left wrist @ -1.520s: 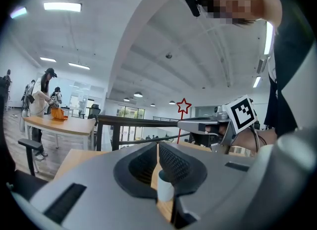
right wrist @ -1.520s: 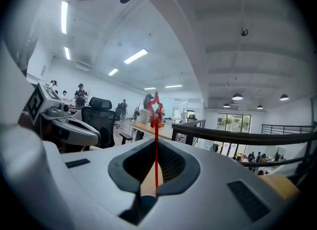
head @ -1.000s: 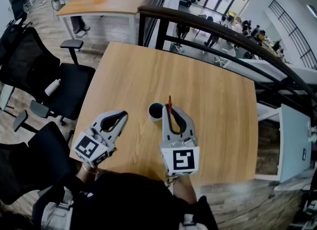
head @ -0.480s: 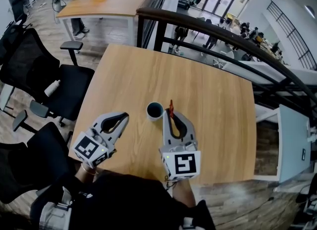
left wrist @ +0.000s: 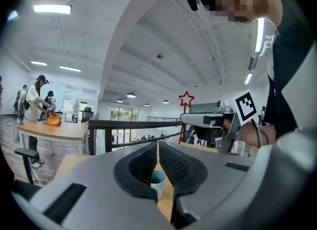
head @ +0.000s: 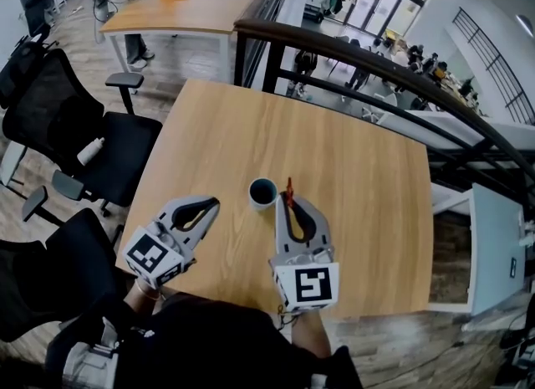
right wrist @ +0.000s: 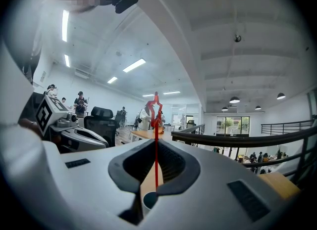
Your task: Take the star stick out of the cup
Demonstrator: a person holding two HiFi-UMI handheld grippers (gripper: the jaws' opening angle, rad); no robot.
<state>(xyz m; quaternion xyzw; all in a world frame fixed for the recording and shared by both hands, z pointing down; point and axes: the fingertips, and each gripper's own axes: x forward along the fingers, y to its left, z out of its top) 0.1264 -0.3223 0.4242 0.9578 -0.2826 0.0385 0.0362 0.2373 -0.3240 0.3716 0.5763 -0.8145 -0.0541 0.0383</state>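
Clamping a thin red star stick between its ribbed dark pads, the right gripper is clenched on the straight shaft. The stick stands upright, and its outline star, five-pointed and open in the middle, rises above the jaw tips. In the right gripper view the shaft's lower end hangs free between the jaws, just above the round rim of the cup. In the head view the stick is outside the cup, just beside its right edge and apart from it. The cup is small and cylindrical, with a pale outer wall and a dark teal inside. It stands upright on the tabletop, a light wood-grain slab with a smooth matte surface. The left gripper sits to the left of the cup and near it. Its jaws are pressed together at the tips with nothing between them, and their curved grey shells form a closed loop. The left gripper view shows the ridged inner pads meeting, with the cup seen through the slit below them and the star beyond. Each gripper is smooth grey plastic and carries a cube with black-and-white square markers at its rear. Black mesh-backed office chairs stand left of the tabletop, and a dark curved railing runs behind it.
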